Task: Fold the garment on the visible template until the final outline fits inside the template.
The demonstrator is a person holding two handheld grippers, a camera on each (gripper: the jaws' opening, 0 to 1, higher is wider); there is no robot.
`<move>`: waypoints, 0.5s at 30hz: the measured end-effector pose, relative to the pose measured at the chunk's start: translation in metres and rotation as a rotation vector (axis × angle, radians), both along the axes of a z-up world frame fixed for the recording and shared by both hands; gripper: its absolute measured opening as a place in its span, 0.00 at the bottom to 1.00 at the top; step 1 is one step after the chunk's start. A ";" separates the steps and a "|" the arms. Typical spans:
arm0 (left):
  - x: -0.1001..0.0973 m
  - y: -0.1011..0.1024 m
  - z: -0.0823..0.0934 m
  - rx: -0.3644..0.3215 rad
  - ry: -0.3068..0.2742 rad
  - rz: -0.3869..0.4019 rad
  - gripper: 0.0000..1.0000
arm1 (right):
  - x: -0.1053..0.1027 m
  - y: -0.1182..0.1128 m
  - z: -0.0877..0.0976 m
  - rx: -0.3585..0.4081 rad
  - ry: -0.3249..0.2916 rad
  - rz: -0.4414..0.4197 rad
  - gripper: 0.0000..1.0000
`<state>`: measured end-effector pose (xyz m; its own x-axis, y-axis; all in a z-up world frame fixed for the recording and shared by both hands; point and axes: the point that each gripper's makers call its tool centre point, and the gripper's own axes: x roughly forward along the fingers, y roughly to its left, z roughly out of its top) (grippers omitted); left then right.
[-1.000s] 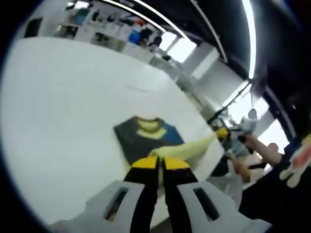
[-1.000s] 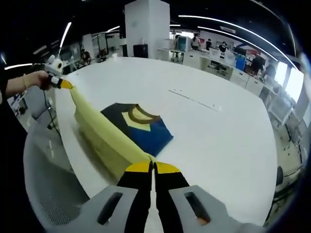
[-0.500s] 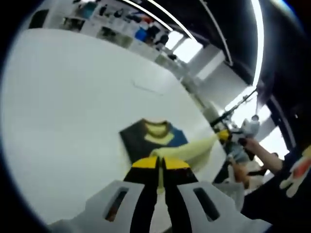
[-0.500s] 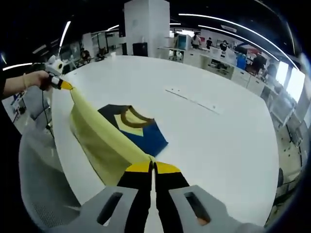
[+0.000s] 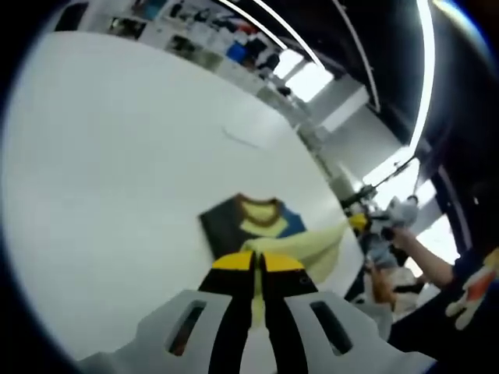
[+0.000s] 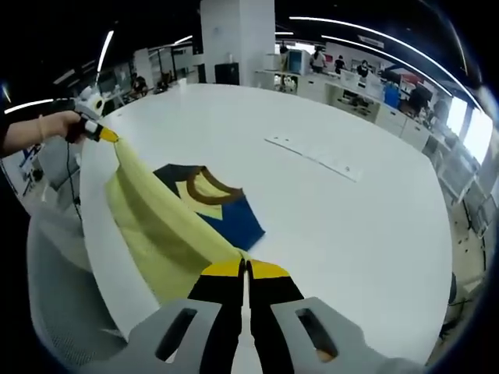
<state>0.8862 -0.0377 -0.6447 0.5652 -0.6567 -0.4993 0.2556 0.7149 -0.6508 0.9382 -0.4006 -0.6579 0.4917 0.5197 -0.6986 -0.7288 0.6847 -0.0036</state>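
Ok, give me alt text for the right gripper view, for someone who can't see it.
The right gripper, jaws shut, pinches one end of a yellow garment edge; the left gripper holds the other end, so it hangs stretched above a white table. The collar end lies on the table, beside dark and blue panels.

The garment is showing pale yellow across its lifted part, with navy and brighter blue panels lying flat beyond it, a small yellow patch at the chest and a brown collar band. The table under it is looking plain white. Both the right gripper and the left gripper are wearing yellow tips over black jaws, rising from light grey bodies.
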 end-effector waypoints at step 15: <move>0.032 0.005 -0.036 -0.001 0.054 0.018 0.00 | 0.026 0.002 -0.027 -0.017 0.046 0.003 0.02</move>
